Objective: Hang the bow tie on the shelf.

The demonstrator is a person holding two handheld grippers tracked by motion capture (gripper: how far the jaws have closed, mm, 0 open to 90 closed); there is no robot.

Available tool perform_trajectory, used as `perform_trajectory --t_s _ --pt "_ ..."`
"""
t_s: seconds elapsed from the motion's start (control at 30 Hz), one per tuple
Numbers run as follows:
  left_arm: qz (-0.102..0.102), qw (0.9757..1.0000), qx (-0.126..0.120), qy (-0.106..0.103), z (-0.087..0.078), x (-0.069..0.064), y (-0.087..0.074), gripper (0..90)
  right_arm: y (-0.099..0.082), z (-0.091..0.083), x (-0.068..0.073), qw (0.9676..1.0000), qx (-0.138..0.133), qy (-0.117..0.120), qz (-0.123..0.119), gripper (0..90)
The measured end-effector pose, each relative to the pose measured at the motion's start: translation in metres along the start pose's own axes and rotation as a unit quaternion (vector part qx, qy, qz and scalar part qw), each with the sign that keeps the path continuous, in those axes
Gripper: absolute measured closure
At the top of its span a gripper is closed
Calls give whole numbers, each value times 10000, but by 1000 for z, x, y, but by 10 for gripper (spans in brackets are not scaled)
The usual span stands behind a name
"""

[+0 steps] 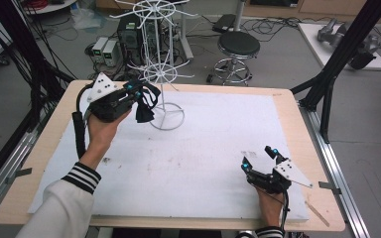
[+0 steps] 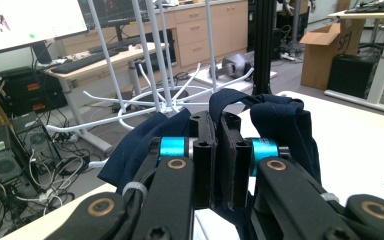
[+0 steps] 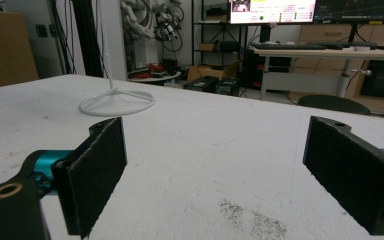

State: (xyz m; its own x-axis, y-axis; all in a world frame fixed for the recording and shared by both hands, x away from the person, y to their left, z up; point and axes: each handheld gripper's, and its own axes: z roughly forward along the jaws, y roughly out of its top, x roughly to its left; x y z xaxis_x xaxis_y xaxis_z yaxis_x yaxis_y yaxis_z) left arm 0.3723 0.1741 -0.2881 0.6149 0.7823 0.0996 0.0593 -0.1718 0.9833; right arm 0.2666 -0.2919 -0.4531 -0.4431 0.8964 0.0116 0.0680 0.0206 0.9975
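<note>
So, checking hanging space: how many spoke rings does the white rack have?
2. The top ring sits at the rack's head; the lower ring is mid-pole, beside the left gripper holding dark cloth.

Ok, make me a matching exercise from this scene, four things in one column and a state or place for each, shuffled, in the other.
Things:
1. left gripper
2. right gripper
3. cloth
4. rack

States or places:
A. white wire, standing on the table
B. dark blue, pinched between jaws
C. open, low over the table
D. shut, raised beside the rack

Pairs: 1-D, 2-C, 3-B, 4-A
</note>
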Motion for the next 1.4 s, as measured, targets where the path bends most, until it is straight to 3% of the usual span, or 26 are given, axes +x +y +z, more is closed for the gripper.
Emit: perform_trajectory --t_s 0.7,0.97,1.23,1.4 --pt "57 9998 116 120 24 -2 11 847 0 0 0 10000 -8 21 32 94" --pt "46 9994 272 226 31 1 11 847 0 0 0 10000 -1 18 56 95" --pt "243 9982 378 396 34 0 13 838 0 0 0 10000 3 13 58 94" --pt "283 9973 433 519 34 0 13 765 0 0 0 10000 -4 19 44 95"
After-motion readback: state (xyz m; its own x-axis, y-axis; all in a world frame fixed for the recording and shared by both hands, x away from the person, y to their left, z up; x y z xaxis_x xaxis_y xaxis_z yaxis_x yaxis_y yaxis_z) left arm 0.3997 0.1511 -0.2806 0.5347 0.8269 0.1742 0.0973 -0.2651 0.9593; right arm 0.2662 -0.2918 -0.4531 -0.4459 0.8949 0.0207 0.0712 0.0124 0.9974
